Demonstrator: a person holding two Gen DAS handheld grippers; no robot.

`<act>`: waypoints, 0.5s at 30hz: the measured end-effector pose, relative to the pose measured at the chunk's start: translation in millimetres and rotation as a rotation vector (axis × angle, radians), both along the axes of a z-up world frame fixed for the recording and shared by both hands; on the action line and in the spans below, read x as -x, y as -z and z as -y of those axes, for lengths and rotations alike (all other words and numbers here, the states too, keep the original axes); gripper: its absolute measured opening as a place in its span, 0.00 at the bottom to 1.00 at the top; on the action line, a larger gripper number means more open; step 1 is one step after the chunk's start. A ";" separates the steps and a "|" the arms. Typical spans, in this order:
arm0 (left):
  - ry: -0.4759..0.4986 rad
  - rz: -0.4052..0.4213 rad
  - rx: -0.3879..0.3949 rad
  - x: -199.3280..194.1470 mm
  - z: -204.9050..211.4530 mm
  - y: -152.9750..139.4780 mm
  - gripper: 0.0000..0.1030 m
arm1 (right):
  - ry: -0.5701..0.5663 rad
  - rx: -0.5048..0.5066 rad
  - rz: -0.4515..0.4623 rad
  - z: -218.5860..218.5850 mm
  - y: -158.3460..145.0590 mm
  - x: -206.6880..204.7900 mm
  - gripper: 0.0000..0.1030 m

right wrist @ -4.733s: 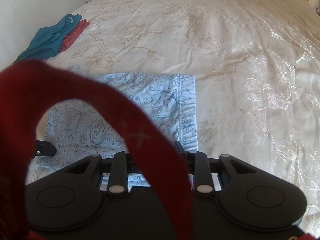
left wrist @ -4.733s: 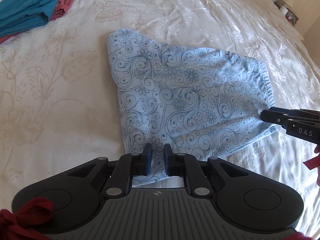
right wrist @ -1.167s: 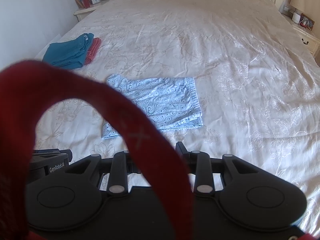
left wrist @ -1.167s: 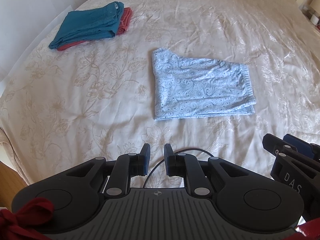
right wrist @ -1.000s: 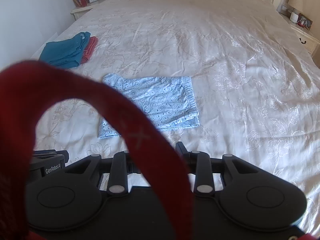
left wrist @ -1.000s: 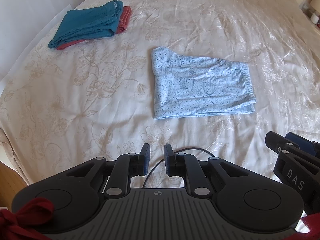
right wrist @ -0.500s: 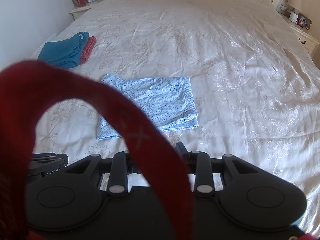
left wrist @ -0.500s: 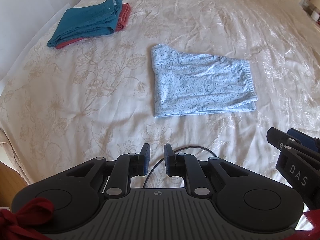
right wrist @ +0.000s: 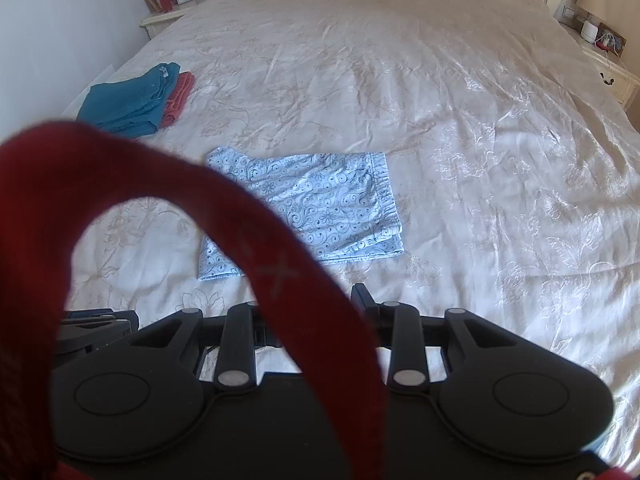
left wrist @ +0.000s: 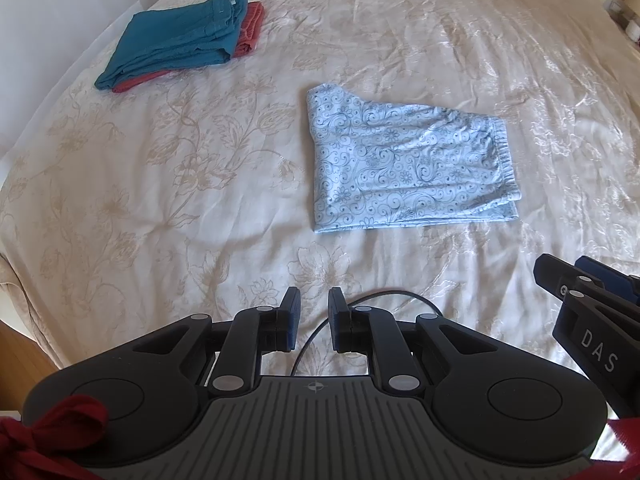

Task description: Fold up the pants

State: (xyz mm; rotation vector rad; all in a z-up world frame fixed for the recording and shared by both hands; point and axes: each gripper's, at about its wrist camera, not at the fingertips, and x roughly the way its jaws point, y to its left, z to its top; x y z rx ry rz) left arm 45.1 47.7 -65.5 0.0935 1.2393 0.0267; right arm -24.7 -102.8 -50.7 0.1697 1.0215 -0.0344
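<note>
The light blue pants (left wrist: 408, 168) with a dark swirl print lie folded flat into a rectangle on the cream bedspread (left wrist: 160, 200). Their elastic waistband is at the right end. My left gripper (left wrist: 313, 308) hovers short of the pants' near edge, open with a narrow gap and nothing in it. My right gripper (left wrist: 572, 276) shows at the right edge, its fingers apart and holding nothing. In the right wrist view the pants (right wrist: 340, 200) lie ahead, and a red strap (right wrist: 280, 264) hides one finger of the right gripper.
A folded teal garment (left wrist: 180, 40) lies on a red one (left wrist: 250, 28) at the far left of the bed. A thin black cable (left wrist: 392, 294) loops just ahead of my left fingers. Nightstands (right wrist: 168, 8) flank the headboard. The bed's left edge (left wrist: 24, 292) drops to a wooden floor.
Both grippers were down at the pants' near edge in the earliest frames and have since drawn back and up. Over the last second hardly anything has shifted.
</note>
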 end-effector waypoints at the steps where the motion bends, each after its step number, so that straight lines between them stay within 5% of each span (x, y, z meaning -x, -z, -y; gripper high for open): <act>1: 0.000 -0.001 0.000 0.1 -0.2 0.3 0.14 | 0.001 0.000 0.000 -0.2 0.0 -0.3 0.41; 15: -0.001 -0.014 0.004 -1.8 -6.2 2.8 0.14 | 0.003 -0.004 -0.003 -4.3 1.2 -1.9 0.41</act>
